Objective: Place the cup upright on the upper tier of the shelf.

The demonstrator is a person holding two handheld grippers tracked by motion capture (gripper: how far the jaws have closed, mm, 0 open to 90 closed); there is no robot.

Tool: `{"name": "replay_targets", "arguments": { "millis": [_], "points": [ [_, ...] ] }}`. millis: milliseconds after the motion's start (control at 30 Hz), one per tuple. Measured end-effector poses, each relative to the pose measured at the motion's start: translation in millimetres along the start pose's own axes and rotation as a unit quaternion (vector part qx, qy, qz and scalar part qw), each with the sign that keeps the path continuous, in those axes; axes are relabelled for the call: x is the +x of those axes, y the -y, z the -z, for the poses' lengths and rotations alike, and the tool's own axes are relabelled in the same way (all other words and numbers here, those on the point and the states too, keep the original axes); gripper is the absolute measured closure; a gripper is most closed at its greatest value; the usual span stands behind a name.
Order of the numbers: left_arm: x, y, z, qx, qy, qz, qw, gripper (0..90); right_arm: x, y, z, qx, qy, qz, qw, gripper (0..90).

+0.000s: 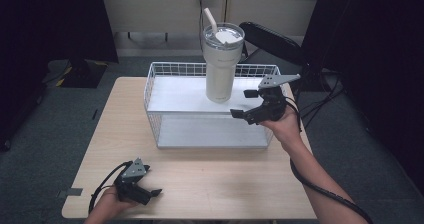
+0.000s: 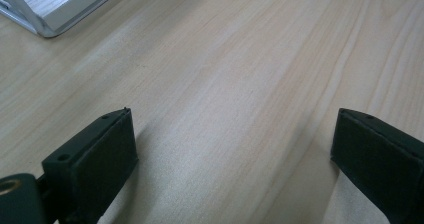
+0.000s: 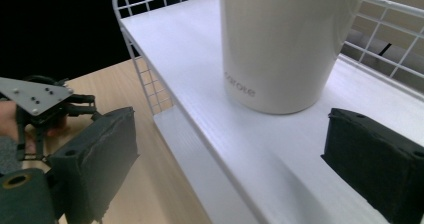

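Tumbler (image 1: pixel 221 61): standing upright on the wire rack's upper shelf (image 1: pixel 175 96), long axis vertical, lying just ahead of the right gripper (image 1: pixel 250 104), whose jaws are gaping wide, unloaded. Left gripper (image 1: pixel 145 189): resting well behind on the table (image 1: pixel 225 184), jaws likewise spread.

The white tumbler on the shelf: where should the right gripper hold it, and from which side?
Probably the narrow lower body of the tumbler, approached from its right, where the open right gripper already waits. The upper part looks wider, and the straw blocks a top grasp.
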State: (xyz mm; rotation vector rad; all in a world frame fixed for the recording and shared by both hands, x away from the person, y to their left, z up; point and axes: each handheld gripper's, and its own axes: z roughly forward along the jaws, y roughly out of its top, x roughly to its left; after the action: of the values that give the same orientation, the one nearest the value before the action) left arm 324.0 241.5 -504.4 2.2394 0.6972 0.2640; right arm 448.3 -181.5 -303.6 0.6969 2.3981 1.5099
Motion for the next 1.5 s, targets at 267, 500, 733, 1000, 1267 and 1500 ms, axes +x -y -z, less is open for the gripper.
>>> {"name": "replay_targets", "arguments": {
  "millis": [267, 500, 733, 1000, 1267, 1500],
  "points": [
    [-0.4, 0.0, -0.2, 0.0, 0.0, 0.0, 1.0, 3.7, 8.2, 14.2, 16.7, -0.003, 0.0, 0.009, 1.0, 6.3],
    [-1.0, -0.1, -0.4, 0.001, -0.002, -0.002, 1.0, 3.7, 12.8, 26.8, 27.0, -0.001, 0.001, 0.018, 0.9998, 6.4],
    [-1.4, -0.2, -0.6, 0.002, -0.004, -0.003, 1.0, 3.7, 17.3, 43.3, 30.6, -0.007, -0.004, 0.023, 0.9997, 6.4],
    [-1.4, -0.2, -0.5, 0.003, -0.005, -0.005, 1.0, 3.7, 23.0, 60.9, 28.6, 0.008, -0.01, 0.029, 0.9995, 6.4],
    [-1.5, -0.2, -0.6, 0.003, -0.005, -0.006, 1.0, 3.7, 24.7, 80.1, 25.0, 0.012, -0.02, 0.027, 0.9994, 6.4],
    [-1.6, -0.2, -0.6, 0.003, -0.005, -0.006, 1.0, 3.7, 26.0, 93.4, 23.6, 0.016, -0.022, 0.023, 0.9994, 6.4]
  ]
}}
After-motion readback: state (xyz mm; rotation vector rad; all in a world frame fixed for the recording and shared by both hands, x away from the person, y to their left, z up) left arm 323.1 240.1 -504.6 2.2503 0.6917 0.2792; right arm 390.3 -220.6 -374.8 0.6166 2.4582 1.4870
